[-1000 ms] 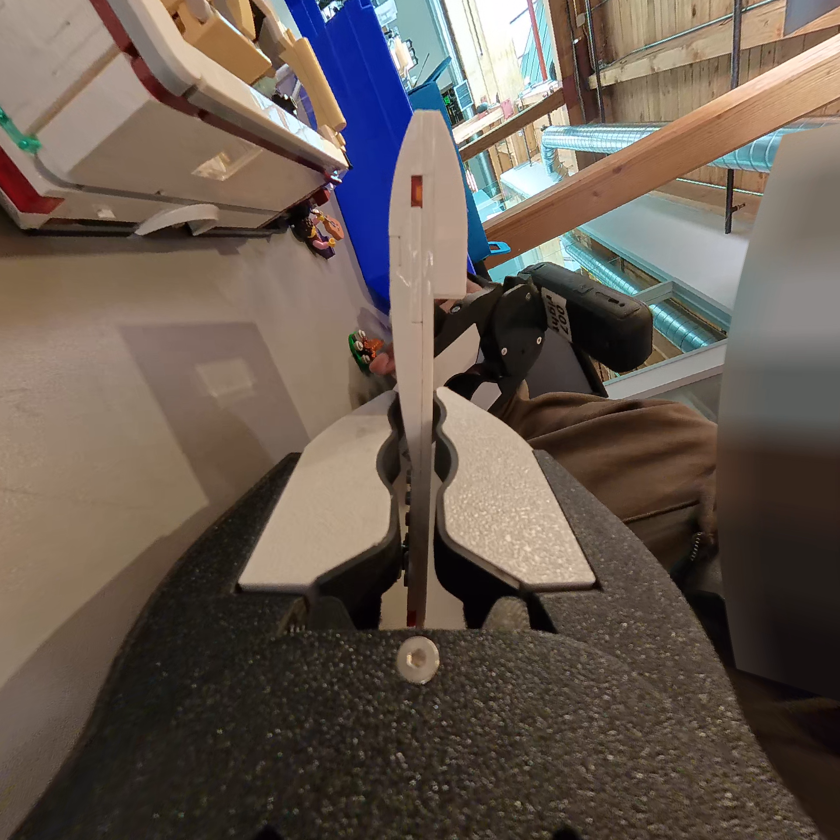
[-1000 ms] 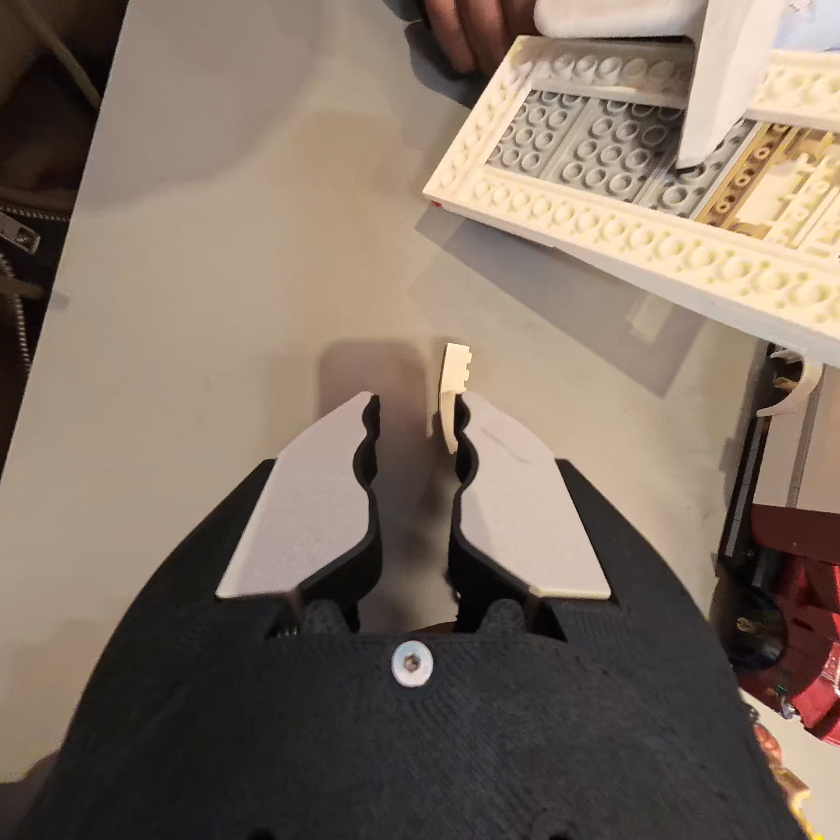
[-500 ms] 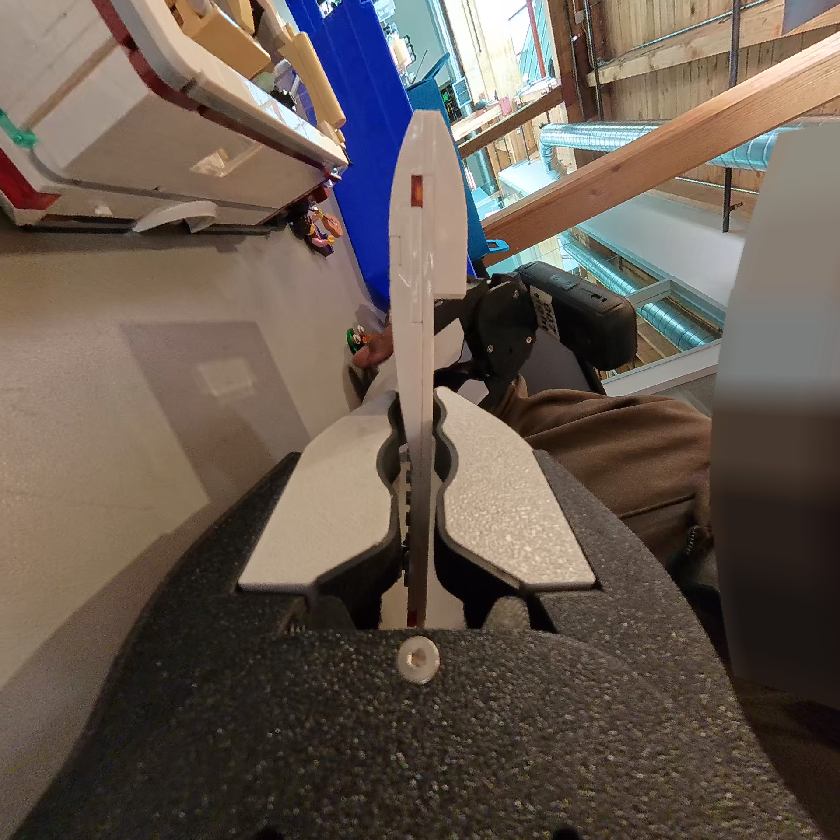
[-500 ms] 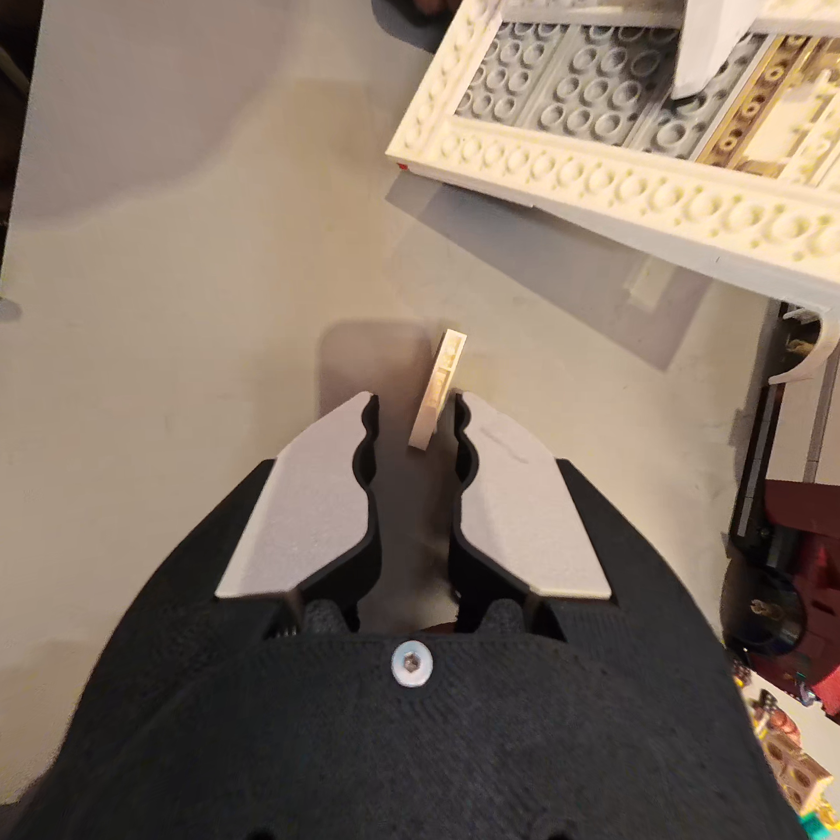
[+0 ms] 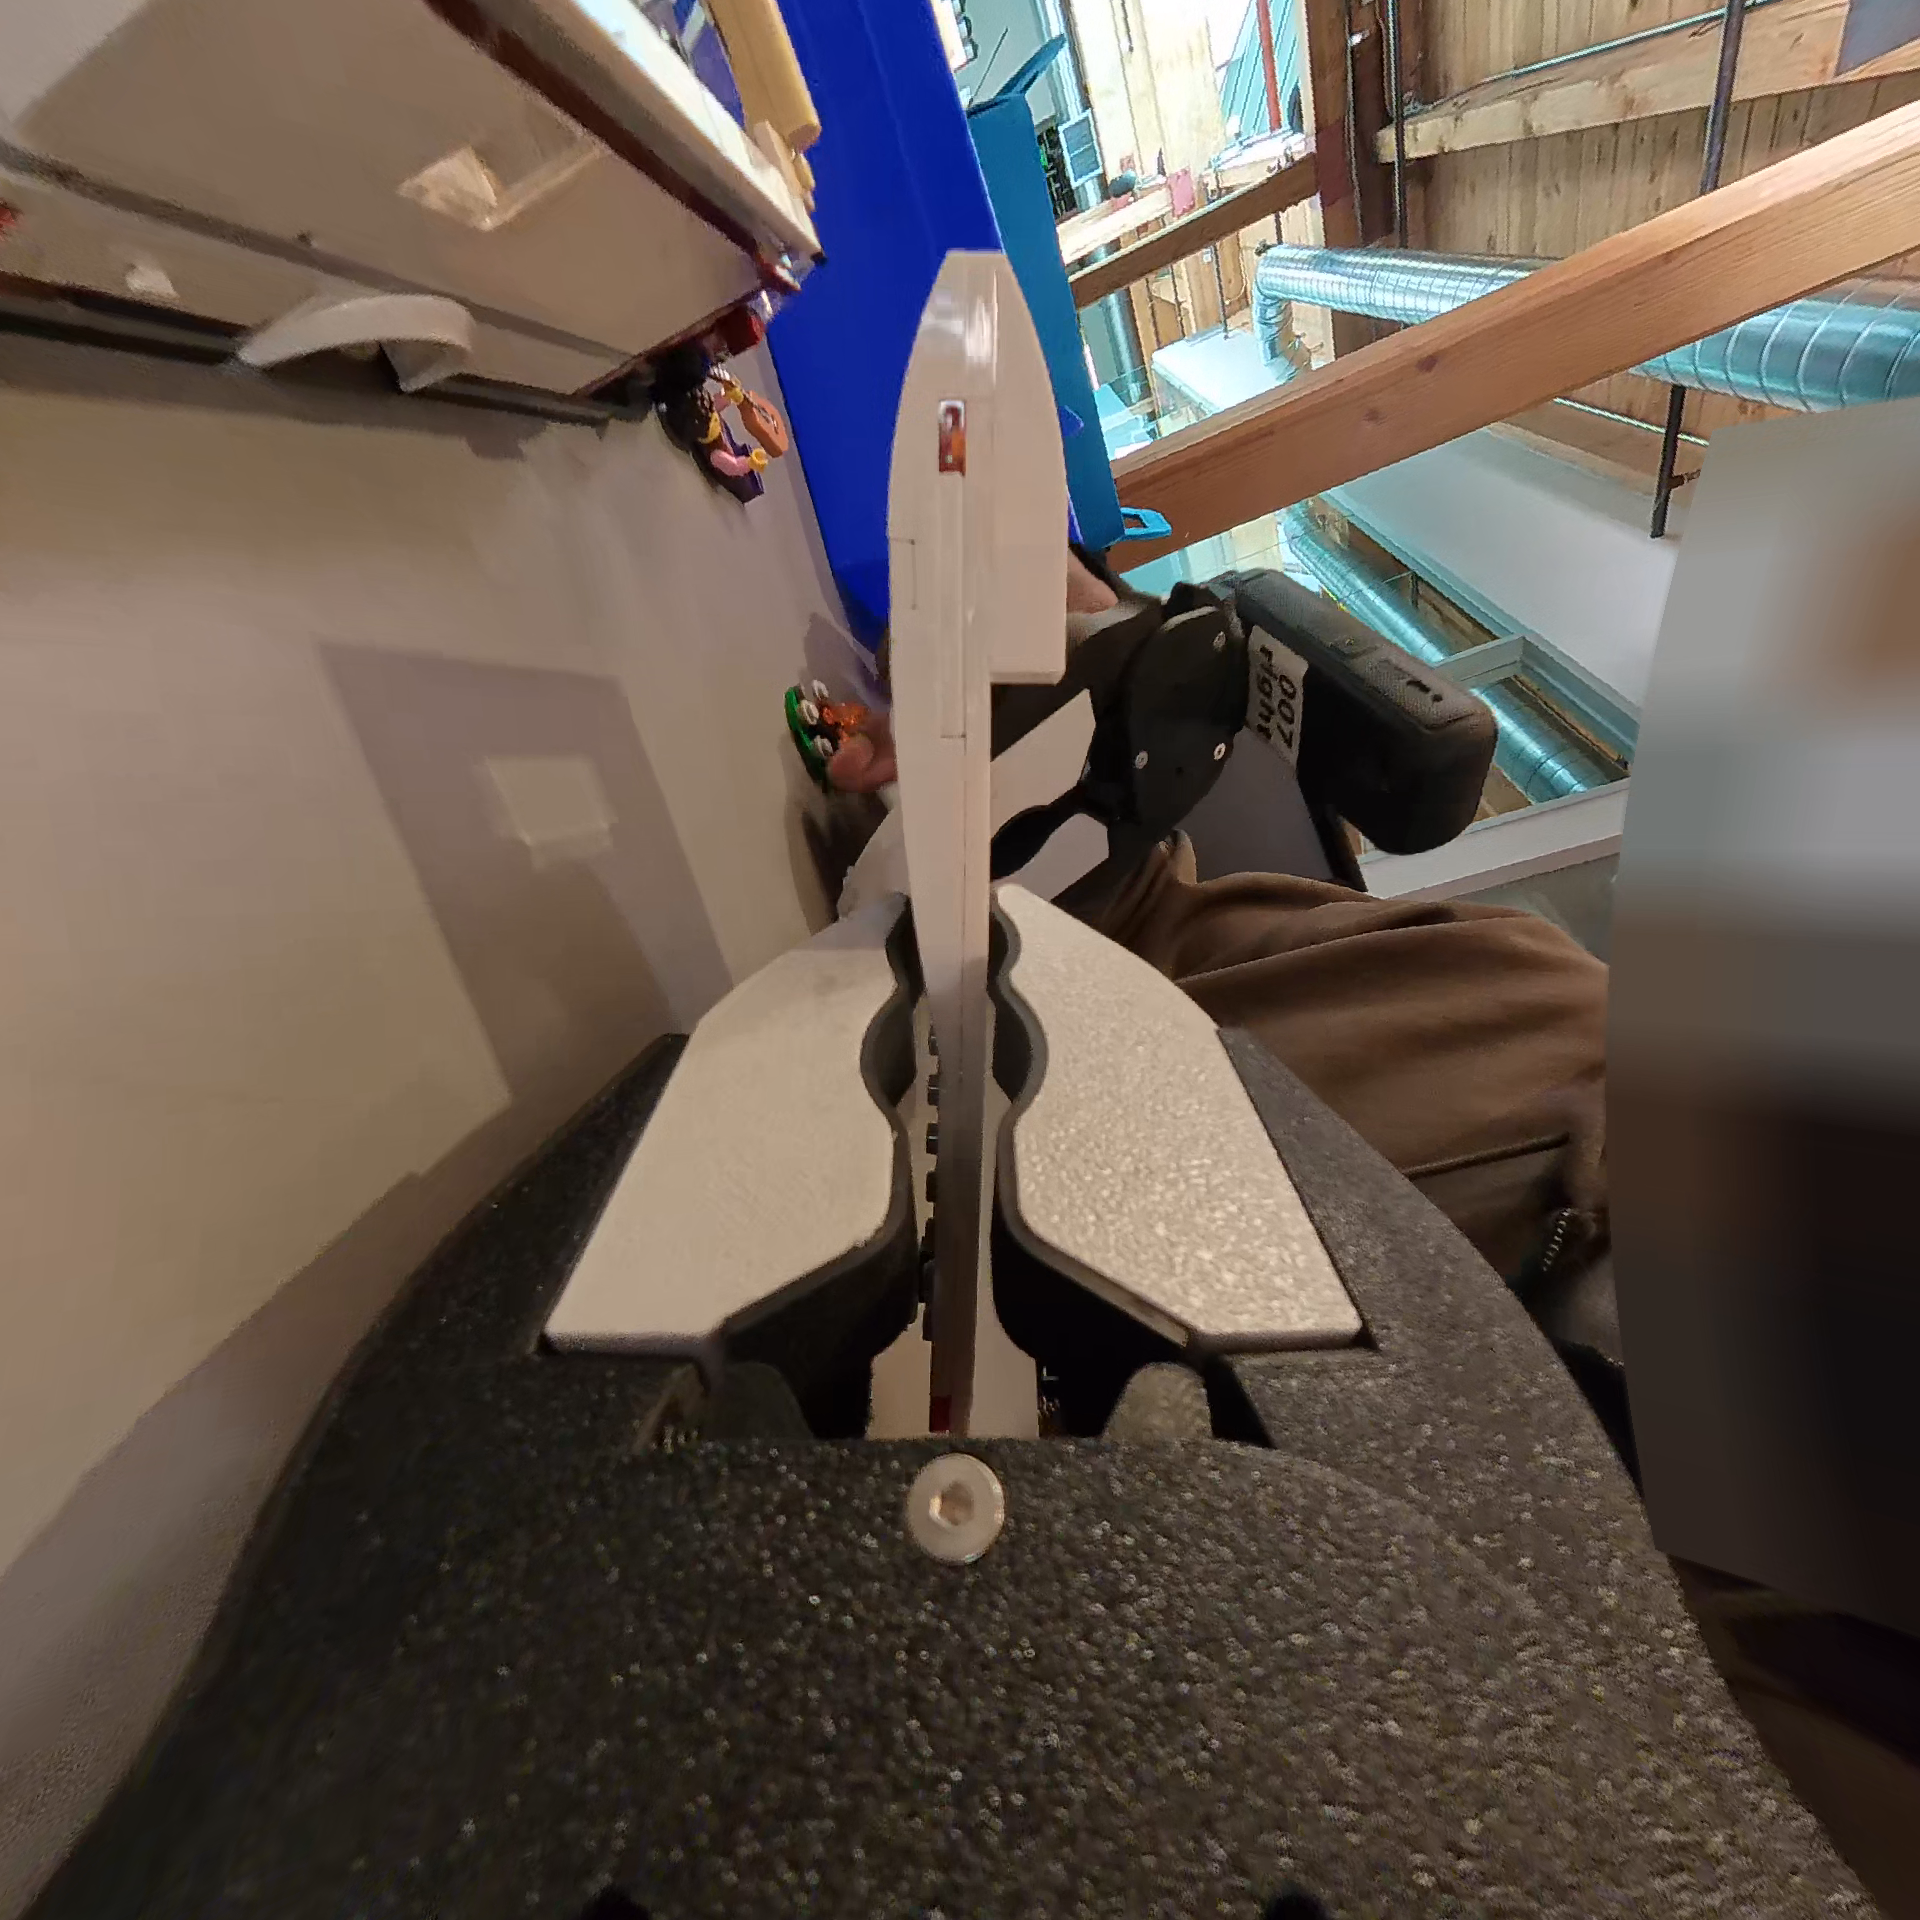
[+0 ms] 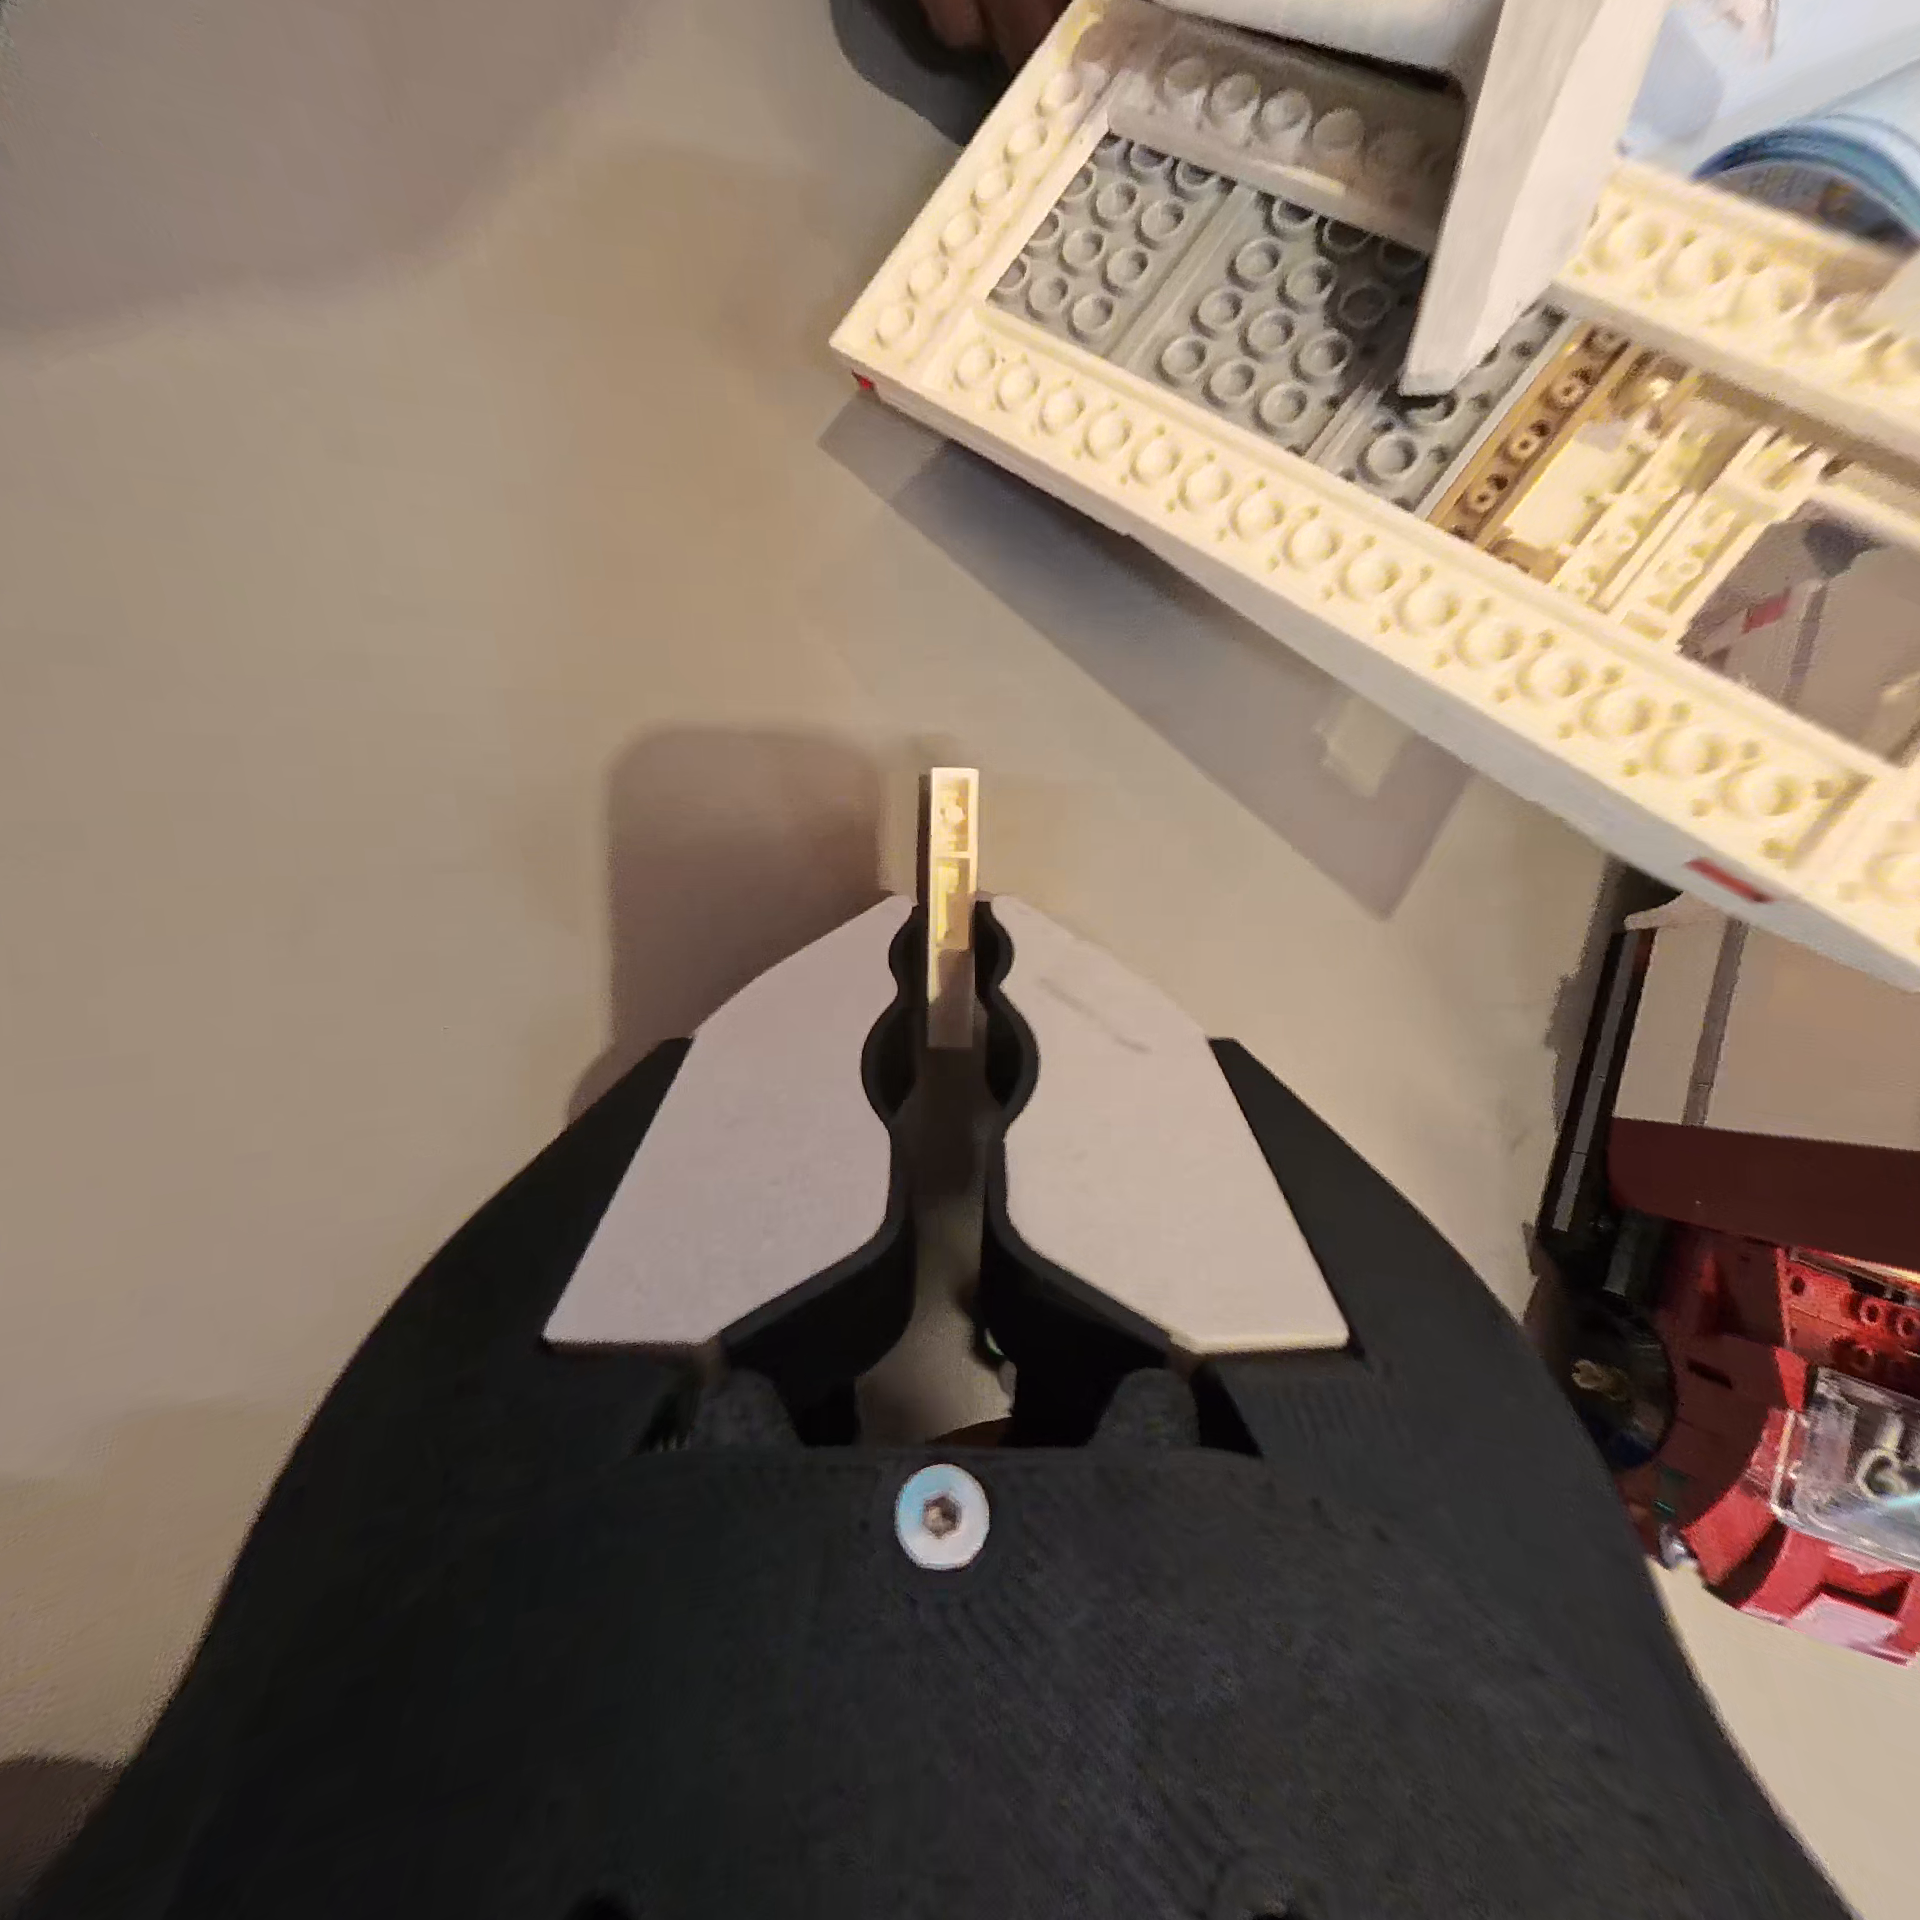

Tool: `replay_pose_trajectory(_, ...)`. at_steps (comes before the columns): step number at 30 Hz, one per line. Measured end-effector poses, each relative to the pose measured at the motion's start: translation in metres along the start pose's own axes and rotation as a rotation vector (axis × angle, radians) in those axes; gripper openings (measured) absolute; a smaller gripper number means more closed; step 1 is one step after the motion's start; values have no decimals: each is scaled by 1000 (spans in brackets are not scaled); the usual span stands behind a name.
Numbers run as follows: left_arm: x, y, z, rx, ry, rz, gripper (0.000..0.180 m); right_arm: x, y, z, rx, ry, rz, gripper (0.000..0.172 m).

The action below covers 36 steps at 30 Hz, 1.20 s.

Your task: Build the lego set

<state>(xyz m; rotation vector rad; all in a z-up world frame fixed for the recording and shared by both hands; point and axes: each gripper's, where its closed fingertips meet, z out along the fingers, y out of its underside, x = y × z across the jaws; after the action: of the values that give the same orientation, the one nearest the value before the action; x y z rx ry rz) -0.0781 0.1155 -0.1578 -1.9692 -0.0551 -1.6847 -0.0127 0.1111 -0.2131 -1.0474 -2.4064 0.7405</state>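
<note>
My left gripper is shut on a large flat white brick-built panel, held edge-on above the grey table. In the right wrist view the same panel shows its studded white and grey face at the upper right, with a left fingertip on it. My right gripper is shut on a small cream brick piece, which stands upright between the pads just over the table. The right gripper's black body shows behind the panel in the left wrist view.
A white and dark red brick model stands at the upper left, small figures and a blue bin beside it. A dark red brick structure lies at the right. A person's brown sleeve is near. Across from one pair of fingers to the other is roughly 9 centimetres.
The right gripper's jaws closed on the small cream piece, which had stood loose between the open pads. The left gripper kept its hold on the panel and moved slightly.
</note>
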Motion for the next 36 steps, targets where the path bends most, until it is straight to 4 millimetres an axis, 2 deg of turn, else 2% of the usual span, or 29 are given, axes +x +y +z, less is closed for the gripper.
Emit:
replay_pose_trajectory(3, 5, 10, 4, -29, 32, -26, 10, 2, -5, -16, 43, 22, -40, 8)
replay_pose_trajectory(7, 8, 22, 14, -77, 50, -62, 10, 6, -24, -50, 100, 67, -100, 8)
replay_pose_trajectory(12, 14, 33, 23, -106, 89, -112, 10, 11, -35, -71, 19, 93, -193, 8)
replay_pose_trajectory(22, 31, 58, 41, -171, 169, -170, 10, -1, -32, -79, -96, -155, -328, 8)
replay_pose_trajectory(28, 30, 59, 41, -172, 168, -169, 11, -3, -25, -75, -160, -263, -362, 8)
replay_pose_trajectory(36, 30, 60, 41, -177, 166, -172, 11, -6, -23, -71, -173, -323, -386, 8)
